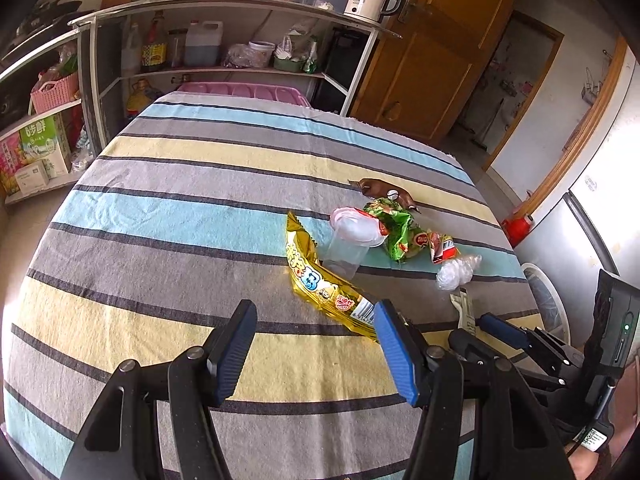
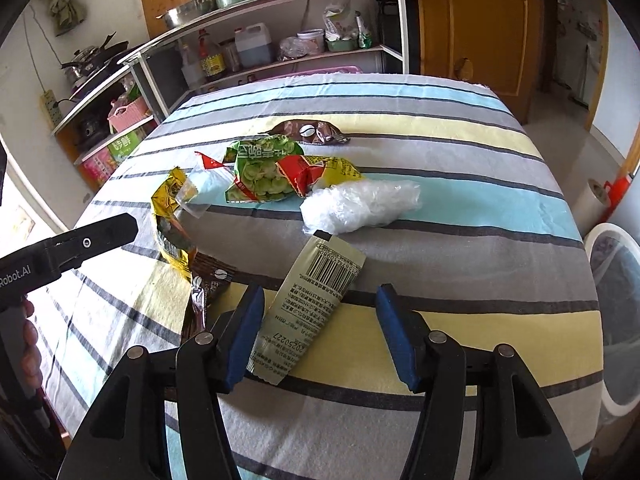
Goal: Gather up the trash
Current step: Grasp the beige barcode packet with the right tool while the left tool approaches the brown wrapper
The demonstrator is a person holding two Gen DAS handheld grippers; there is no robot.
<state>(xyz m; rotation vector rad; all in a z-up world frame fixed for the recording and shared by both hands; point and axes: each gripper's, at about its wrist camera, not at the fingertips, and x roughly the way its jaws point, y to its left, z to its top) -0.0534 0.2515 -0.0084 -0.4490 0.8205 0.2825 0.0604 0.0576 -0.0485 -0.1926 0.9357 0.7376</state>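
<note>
While both tongs stood open, empty, right gripper (image 2: 320, 336) straddled pale sachet (image 2: 308, 304) on striped cloth (image 2: 460, 320); left gripper (image 1: 316, 356) sat just short of gold wrapper (image 1: 320, 284). Risk: flat sachet slipping from pads, thin film. Farther: clear cup (image 1: 344, 248), green packet (image 2: 260, 172), crumpled plastic (image 2: 360, 204). White bin (image 2: 612, 320) cut off at edge.
</note>
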